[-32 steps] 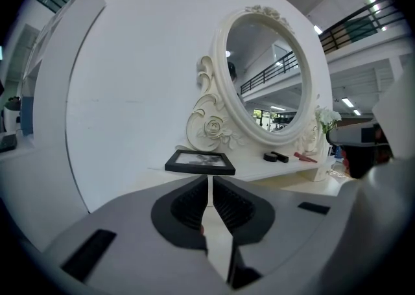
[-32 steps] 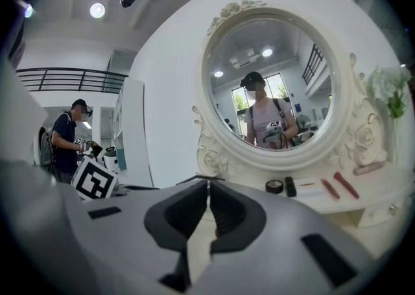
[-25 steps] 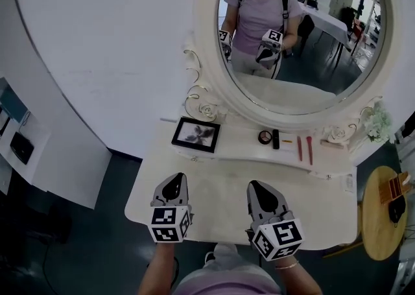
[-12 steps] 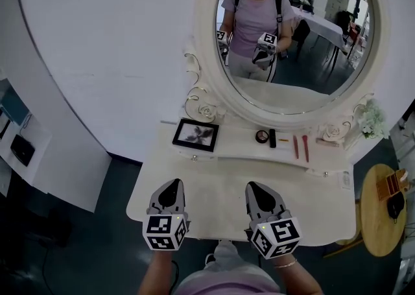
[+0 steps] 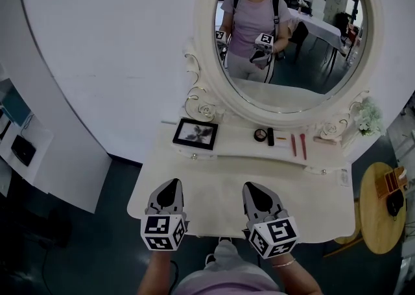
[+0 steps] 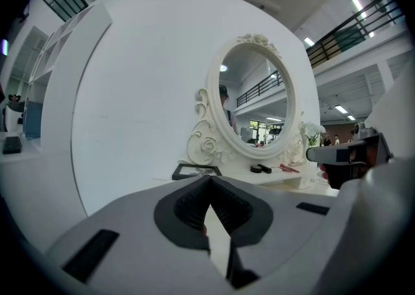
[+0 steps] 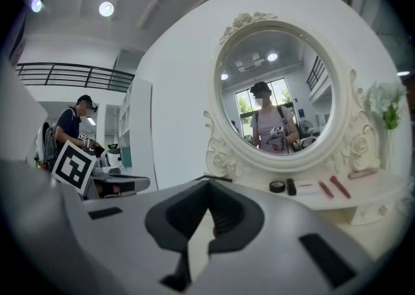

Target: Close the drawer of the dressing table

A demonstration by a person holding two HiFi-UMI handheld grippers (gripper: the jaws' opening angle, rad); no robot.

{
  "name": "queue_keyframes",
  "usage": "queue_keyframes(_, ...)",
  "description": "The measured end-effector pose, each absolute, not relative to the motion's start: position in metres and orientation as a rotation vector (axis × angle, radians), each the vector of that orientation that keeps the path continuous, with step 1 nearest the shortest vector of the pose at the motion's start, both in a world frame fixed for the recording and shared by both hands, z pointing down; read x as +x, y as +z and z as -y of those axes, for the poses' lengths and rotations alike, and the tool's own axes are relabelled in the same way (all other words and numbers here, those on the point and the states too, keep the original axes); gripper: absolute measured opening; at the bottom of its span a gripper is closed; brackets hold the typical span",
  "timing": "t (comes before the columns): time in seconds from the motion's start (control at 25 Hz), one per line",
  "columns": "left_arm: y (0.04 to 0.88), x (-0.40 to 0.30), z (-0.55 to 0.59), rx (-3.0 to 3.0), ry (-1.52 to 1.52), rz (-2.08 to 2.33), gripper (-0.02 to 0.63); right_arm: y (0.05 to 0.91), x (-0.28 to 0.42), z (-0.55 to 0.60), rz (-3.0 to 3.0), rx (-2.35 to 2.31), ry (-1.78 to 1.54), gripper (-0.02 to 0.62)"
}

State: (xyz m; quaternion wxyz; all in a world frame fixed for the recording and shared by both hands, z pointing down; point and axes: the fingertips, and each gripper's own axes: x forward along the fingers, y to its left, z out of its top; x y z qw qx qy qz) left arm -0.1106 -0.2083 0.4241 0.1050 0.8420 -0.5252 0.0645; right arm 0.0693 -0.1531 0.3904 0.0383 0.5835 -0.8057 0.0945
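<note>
The white dressing table [image 5: 214, 190] stands under an oval mirror [image 5: 305, 60]. From the head view no pulled-out drawer shows; the table's front, below its edge, is hidden by my grippers and my body. Two small knobs [image 5: 193, 156] sit on the front of the raised back shelf. My left gripper [image 5: 171, 183] and right gripper [image 5: 250, 185] hover side by side over the table's front edge, both shut and empty. The left gripper [image 6: 209, 177] and the right gripper [image 7: 207, 183] both point at the mirror, pads meeting at the tips.
On the back shelf lie a black picture frame [image 5: 195, 134], a round compact [image 5: 262, 135], a black tube [image 5: 271, 136] and red sticks [image 5: 293, 145]. White flowers [image 5: 367, 117] stand at the mirror's right. A round wooden stool [image 5: 382, 200] is at the right, a white cabinet [image 5: 26, 151] at the left.
Both grippers have drawn back a little toward the table's front edge and my body. Their jaws stay shut.
</note>
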Motion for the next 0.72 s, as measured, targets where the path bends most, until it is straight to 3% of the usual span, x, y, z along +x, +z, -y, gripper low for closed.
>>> queue_keyframes(0.72, 0.43, -0.115, 0.186, 2.46, 0.185, 1.534, 0.0, 0.401, 0.066, 0.136, 2.46, 1.77, 0.325, -0.006)
